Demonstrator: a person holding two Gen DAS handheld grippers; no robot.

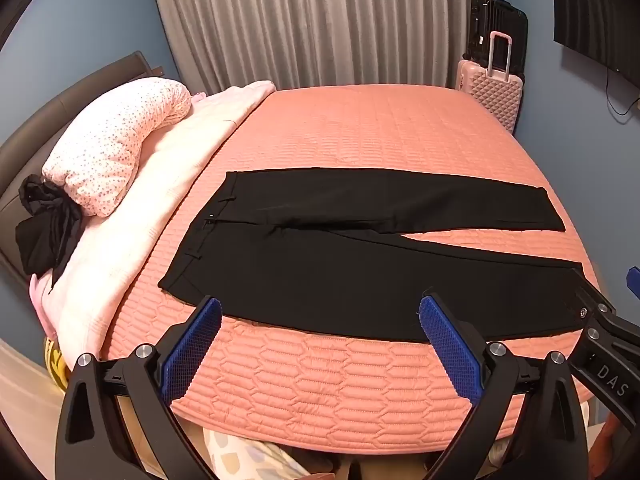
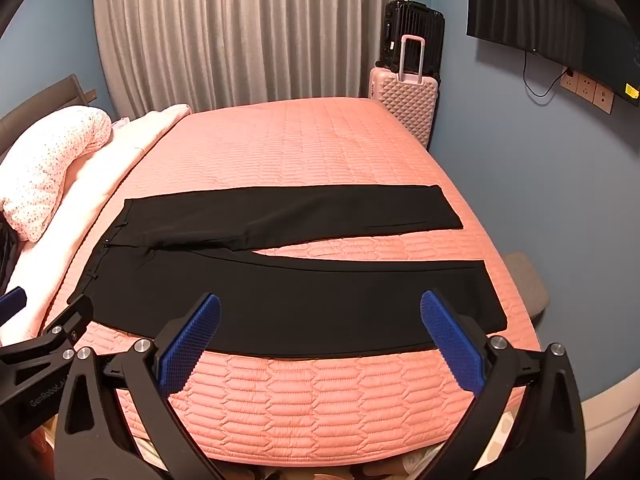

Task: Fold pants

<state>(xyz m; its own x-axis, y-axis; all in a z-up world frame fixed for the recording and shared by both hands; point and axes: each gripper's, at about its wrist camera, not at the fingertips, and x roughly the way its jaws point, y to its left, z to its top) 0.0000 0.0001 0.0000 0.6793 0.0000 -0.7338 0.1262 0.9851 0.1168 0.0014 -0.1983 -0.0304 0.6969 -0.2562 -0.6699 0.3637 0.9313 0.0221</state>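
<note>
Black pants [image 1: 340, 272] lie flat on the pink quilted bed, waistband to the left, both legs stretched to the right with a narrow gap between them. In the right wrist view the same pants [image 2: 280, 296] span the near part of the bed. My left gripper [image 1: 320, 312] hovers above the near edge of the pants, open wide, with nothing between its blue pads [image 1: 192, 344]. My right gripper [image 2: 320, 312] hangs likewise over the near leg, open and empty. Each gripper shows at the edge of the other's view.
The pink bed cover [image 1: 360, 128] stretches back to a grey curtain [image 1: 312, 20]. A dotted pillow [image 1: 116, 144], a pale folded blanket [image 1: 160, 184] and a dark garment [image 1: 44, 224] lie at the left. Pink and black suitcases [image 2: 404, 104] stand at the far corner. A screen [image 2: 552, 16] hangs on the right wall.
</note>
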